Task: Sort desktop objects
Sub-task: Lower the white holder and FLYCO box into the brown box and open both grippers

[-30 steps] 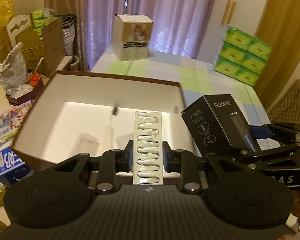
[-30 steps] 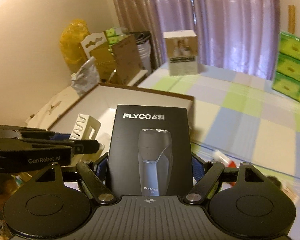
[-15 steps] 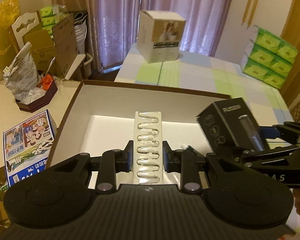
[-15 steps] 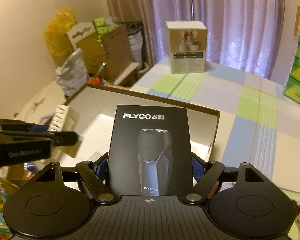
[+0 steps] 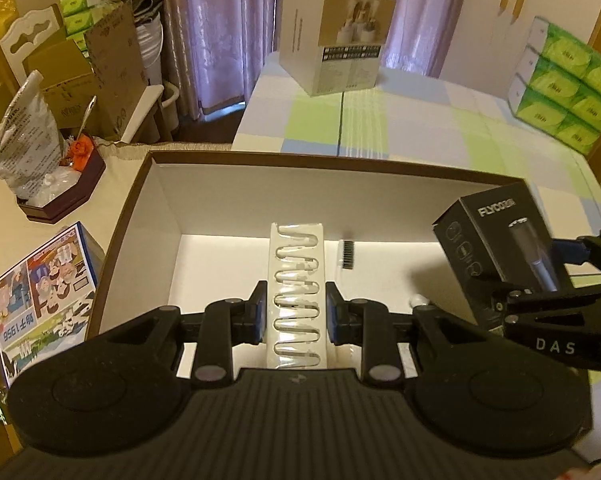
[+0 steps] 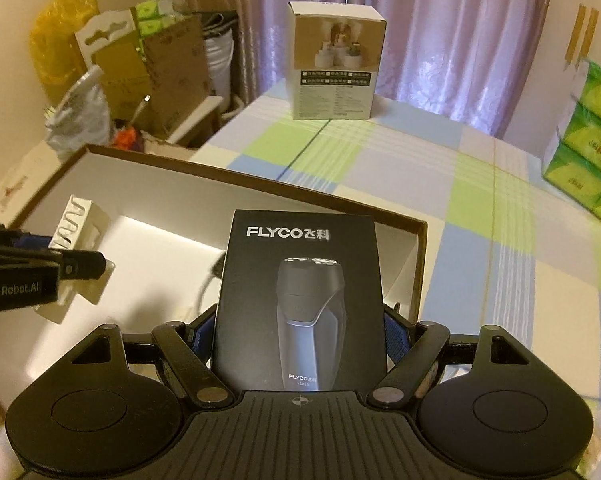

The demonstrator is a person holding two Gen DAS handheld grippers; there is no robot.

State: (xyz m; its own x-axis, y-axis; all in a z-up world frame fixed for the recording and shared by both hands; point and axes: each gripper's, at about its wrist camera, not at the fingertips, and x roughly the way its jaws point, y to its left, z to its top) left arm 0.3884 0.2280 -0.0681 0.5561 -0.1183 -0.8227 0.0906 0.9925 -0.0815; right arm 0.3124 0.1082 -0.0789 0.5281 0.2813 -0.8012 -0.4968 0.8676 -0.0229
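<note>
1. While both hang over the open white box at frame centre, we see our left gripper pinching the white vial tray.
2. Our right gripper clamps the black FLYCO shaver box, lower centre.

The right gripper clamps an upright black cardboard shaver box printed FLYCO between its blue-padded fingers. The box hangs over the right end of a shallow brown-rimmed white tray. At the tray's left end the left gripper grips a white slotted plastic rack. A beige carton stands at the far edge of the checked tablecloth.
</note>
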